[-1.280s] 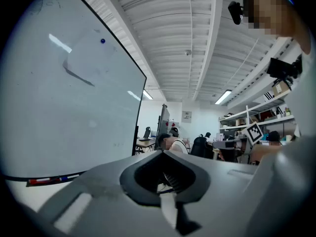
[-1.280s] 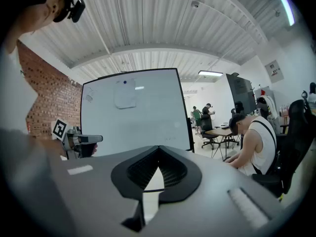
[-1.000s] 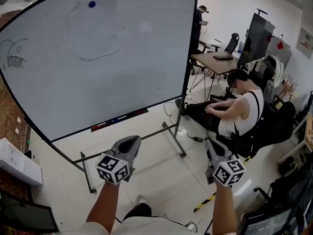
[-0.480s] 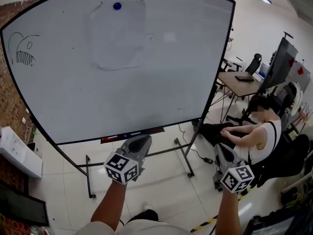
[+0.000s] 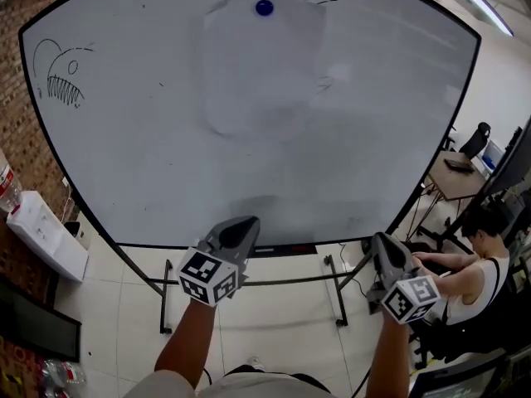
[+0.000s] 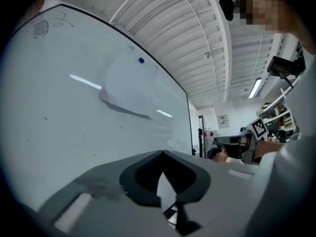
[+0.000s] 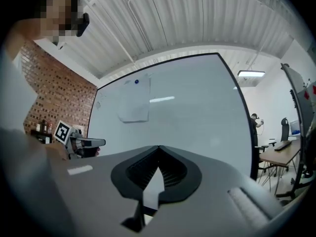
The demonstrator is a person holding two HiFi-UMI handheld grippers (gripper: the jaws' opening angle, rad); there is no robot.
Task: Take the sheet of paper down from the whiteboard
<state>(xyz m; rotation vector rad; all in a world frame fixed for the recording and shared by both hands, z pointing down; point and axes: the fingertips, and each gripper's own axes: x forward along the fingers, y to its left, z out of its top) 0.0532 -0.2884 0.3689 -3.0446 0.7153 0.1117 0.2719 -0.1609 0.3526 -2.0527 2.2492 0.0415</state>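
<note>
A white sheet of paper [image 5: 261, 69] hangs on the whiteboard [image 5: 124, 164], pinned at its top by a blue magnet [image 5: 264, 7]. The same sheet [image 6: 129, 89] shows in the left gripper view under the magnet [image 6: 141, 60], and in the right gripper view as a pale sheet [image 7: 134, 105] below the magnet [image 7: 136, 82]. My left gripper [image 5: 243, 226] is shut and empty, low in front of the board's bottom edge. My right gripper [image 5: 383, 243] is also shut and empty, off to the right. Both are well below the paper.
A fish sketch [image 5: 62, 77] is drawn at the board's upper left. The board's stand [image 5: 336, 293] rests on a tiled floor. A white box [image 5: 46, 235] lies at the left by a brick wall. A seated person [image 5: 477, 264] and a desk [image 5: 452, 172] are at the right.
The whiteboard and paper have shifted right and grown larger in the head view as I moved closer. Both grippers rose slightly and stay shut.
</note>
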